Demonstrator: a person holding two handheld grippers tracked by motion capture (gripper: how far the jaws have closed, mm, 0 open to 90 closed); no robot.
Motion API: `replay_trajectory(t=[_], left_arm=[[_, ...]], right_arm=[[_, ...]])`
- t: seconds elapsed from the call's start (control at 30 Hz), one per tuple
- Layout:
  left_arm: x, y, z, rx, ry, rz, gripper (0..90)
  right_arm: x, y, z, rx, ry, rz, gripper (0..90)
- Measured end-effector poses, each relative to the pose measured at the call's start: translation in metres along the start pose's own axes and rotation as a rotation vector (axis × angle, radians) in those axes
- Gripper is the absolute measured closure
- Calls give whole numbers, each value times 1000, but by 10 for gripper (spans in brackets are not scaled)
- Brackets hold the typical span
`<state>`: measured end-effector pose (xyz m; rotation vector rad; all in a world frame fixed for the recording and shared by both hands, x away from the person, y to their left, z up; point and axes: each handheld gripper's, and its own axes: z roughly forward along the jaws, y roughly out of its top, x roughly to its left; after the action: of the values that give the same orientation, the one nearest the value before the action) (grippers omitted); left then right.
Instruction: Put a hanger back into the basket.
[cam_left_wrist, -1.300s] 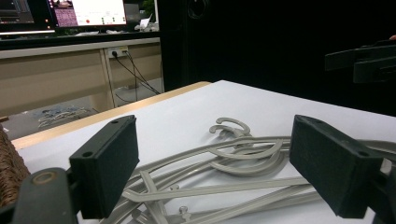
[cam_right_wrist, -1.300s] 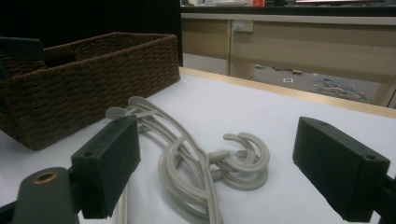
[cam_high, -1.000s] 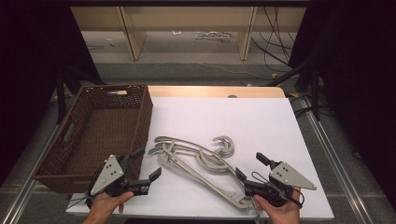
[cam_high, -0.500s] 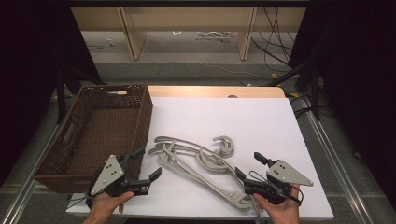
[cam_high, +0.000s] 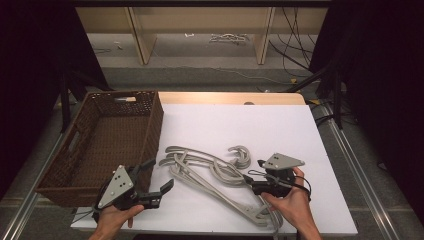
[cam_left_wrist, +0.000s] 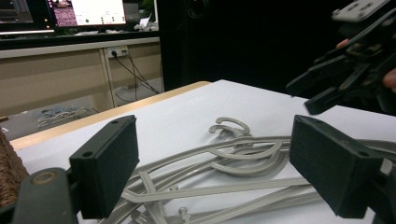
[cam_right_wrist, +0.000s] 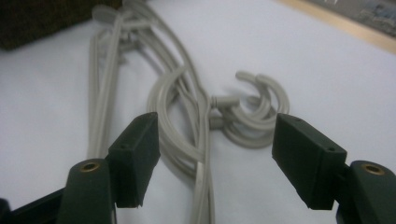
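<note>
A tangled pile of grey plastic hangers (cam_high: 210, 170) lies on the white table top (cam_high: 225, 125), hooks (cam_high: 241, 156) pointing right. My left gripper (cam_high: 159, 175) is open at the pile's left end, just above the table. In the left gripper view its jaws frame the hangers (cam_left_wrist: 224, 158), and the right gripper (cam_left_wrist: 336, 79) hovers beyond them. My right gripper (cam_high: 253, 172) is open low over the pile's right part, near the hooks. In the right gripper view the hanger arms and hooks (cam_right_wrist: 252, 112) lie between and ahead of the open jaws.
A brown wicker basket (cam_high: 150, 120) stands at the table's left edge, close behind the left gripper; its corner (cam_right_wrist: 37, 18) shows in the right gripper view. Bare white surface stretches behind and to the right of the hangers. Wooden shelving and cables lie on the floor beyond.
The right gripper has moved left and forward, from the table's front right edge to over the hangers near the hooks. The left gripper has barely moved.
</note>
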<state>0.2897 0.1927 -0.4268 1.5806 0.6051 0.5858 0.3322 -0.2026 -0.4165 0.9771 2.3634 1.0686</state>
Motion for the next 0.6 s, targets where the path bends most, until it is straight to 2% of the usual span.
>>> replay_trajectory(t=[0.07,0.1,0.13,0.2,0.23,0.27,0.3,0.37,0.43,0.6], left_arm=[[-1,0,1,0,-2,-3,158],[-1,0,1,-1,-1,-5,158],[0,0,1,2,2,-4,158],[0,0,2,3,9,-9,158],[1,0,2,7,10,-5,158],[1,0,2,6,11,0,158],[1,0,3,5,11,0,158],[1,0,3,10,9,4,158],[0,0,3,11,5,3,158],[-1,-1,1,11,4,3,158]], right_arm=[[-4,1,9,66,13,-36,359],[-8,0,18,139,56,-40,394],[-10,0,22,153,70,-39,414],[-10,-1,27,155,69,-38,426],[-11,0,29,190,78,-53,434],[-11,-1,33,186,75,-57,453],[-11,0,35,234,87,-56,484],[-10,1,38,245,86,-54,495],[-9,0,43,279,95,-38,521],[-9,1,49,320,103,-55,575]])
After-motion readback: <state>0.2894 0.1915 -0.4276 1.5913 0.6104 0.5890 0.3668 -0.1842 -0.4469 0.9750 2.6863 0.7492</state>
